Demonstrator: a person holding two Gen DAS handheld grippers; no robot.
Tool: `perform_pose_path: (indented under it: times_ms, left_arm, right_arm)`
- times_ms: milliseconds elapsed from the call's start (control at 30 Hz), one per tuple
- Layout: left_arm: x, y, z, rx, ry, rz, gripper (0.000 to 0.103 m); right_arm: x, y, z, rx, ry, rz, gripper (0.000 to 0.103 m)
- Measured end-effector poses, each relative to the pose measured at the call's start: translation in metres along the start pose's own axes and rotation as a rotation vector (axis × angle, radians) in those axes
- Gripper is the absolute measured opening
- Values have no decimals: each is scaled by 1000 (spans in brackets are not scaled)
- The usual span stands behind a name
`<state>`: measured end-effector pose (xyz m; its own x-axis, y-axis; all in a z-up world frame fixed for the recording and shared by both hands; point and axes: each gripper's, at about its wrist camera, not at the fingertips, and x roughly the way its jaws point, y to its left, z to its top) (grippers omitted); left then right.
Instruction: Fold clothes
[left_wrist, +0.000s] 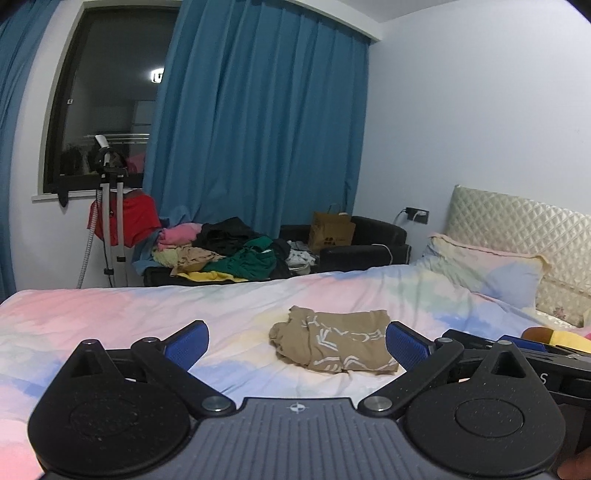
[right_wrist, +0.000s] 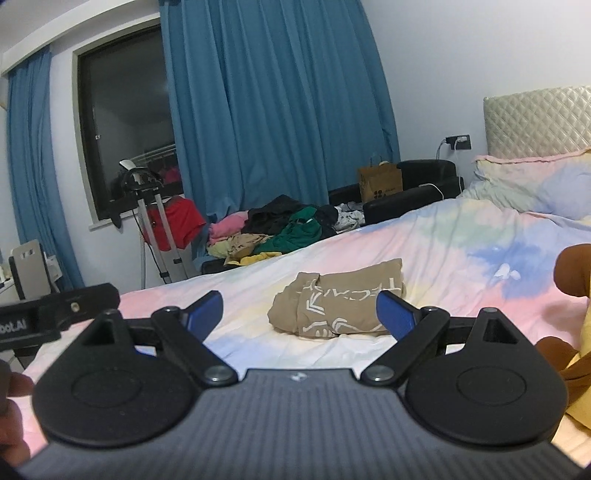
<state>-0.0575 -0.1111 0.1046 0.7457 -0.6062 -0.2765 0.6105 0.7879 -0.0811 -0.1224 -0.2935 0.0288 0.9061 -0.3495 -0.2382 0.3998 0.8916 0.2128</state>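
Note:
A tan garment with white lettering (left_wrist: 334, 341) lies folded in a compact bundle on the pastel bedspread (left_wrist: 110, 314). It also shows in the right wrist view (right_wrist: 340, 306). My left gripper (left_wrist: 297, 341) is open and empty, held above the bed on the near side of the bundle, its blue pads wide apart. My right gripper (right_wrist: 299, 312) is open and empty too, hovering just short of the same bundle. The right gripper's body shows at the right edge of the left wrist view (left_wrist: 517, 350).
A heap of unfolded clothes (left_wrist: 229, 251) lies on a dark sofa (left_wrist: 362, 243) beyond the bed, beside a brown paper bag (left_wrist: 330, 230). A garment steamer stand (left_wrist: 110, 206) with a red cloth stands at the left. A pillow (left_wrist: 484, 269) and headboard (left_wrist: 524, 221) are at the right.

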Motion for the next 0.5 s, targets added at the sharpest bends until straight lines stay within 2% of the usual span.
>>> perform_pose_path:
  times_ms: [167, 500]
  left_arm:
    - [-2, 14, -7, -22, 6, 7, 103]
    - [1, 32, -20, -28, 19, 16, 103]
  right_arm:
    - [11, 10, -13, -35, 15, -9, 92]
    - [17, 22, -27, -95, -12, -34, 91]
